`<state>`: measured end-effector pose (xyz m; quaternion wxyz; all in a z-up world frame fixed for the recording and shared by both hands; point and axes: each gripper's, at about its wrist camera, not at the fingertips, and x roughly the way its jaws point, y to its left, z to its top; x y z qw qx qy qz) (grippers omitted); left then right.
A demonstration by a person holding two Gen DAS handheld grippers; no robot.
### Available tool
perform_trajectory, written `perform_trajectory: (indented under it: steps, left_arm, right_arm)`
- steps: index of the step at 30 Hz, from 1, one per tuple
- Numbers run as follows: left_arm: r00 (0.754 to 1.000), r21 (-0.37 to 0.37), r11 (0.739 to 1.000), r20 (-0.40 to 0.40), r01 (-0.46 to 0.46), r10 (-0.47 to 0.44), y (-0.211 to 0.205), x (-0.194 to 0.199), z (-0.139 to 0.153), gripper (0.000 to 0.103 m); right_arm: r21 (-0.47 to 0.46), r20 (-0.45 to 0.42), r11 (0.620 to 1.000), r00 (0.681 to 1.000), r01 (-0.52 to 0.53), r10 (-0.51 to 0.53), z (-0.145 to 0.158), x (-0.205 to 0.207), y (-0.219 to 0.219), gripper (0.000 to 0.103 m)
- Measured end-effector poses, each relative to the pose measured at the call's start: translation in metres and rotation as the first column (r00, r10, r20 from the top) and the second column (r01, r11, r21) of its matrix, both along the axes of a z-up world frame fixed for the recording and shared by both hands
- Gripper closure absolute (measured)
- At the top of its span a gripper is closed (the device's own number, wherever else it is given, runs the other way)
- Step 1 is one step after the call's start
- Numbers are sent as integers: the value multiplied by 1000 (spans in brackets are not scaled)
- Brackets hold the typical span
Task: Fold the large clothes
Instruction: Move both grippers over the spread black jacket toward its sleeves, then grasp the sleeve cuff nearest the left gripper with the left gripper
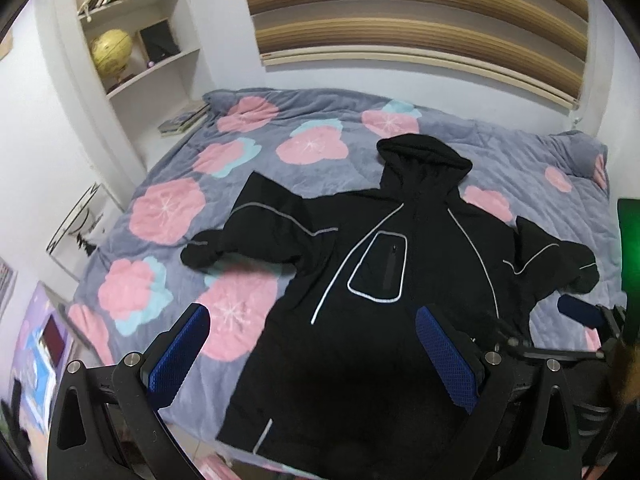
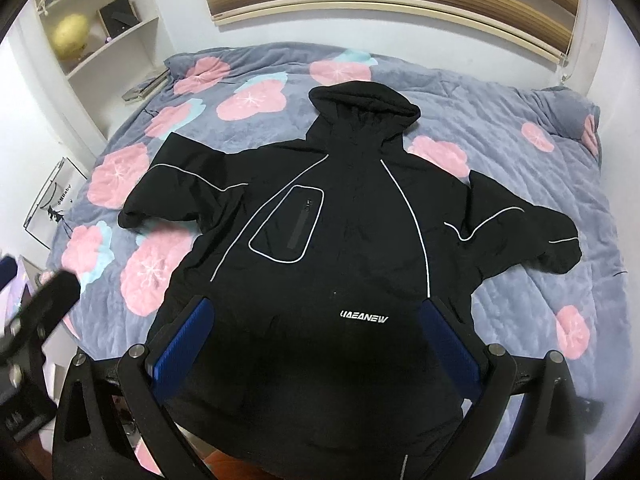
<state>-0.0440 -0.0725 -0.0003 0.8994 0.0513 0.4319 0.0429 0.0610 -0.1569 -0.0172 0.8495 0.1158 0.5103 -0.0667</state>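
Both grippers hover above the near edge of the bed, pointing forward and down at a black hooded jacket that lies face up on the flowered grey quilt, hood toward the wall and sleeves spread to either side. The left gripper has its blue-padded fingers spread wide with nothing between them, over the jacket's left part; the right gripper is likewise wide apart and empty, over the hem area. The jacket's bottom edge is cut off behind the gripper bodies. A blurred dark shape at the left edge of the right view cannot be made out clearly.
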Motion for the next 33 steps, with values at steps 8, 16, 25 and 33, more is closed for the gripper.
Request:
perform_trajectory:
  steps: [8,16,25,33]
  left_arm:
    - [998,33,998,-31,-55,56,0,-13,-7,0]
    - [998,-10,998,-25,-57,57,43,21,-9,0]
    - [981,-182,969,-122,-170,150,182,82,-43,0]
    - [950,-288,907,-161,-306,269,334,139,-102,0]
  right_arm:
    - [37,-39,999,999,15,-14,-15,11,-11,0]
    - [-11,-40,998,998,57,-57,-14,40,10,0]
    - [-46,-96,998,994,45,-49,-30,84,80,0]
    - [-102,-166,995,986,-10,-8,-52,114,152,0]
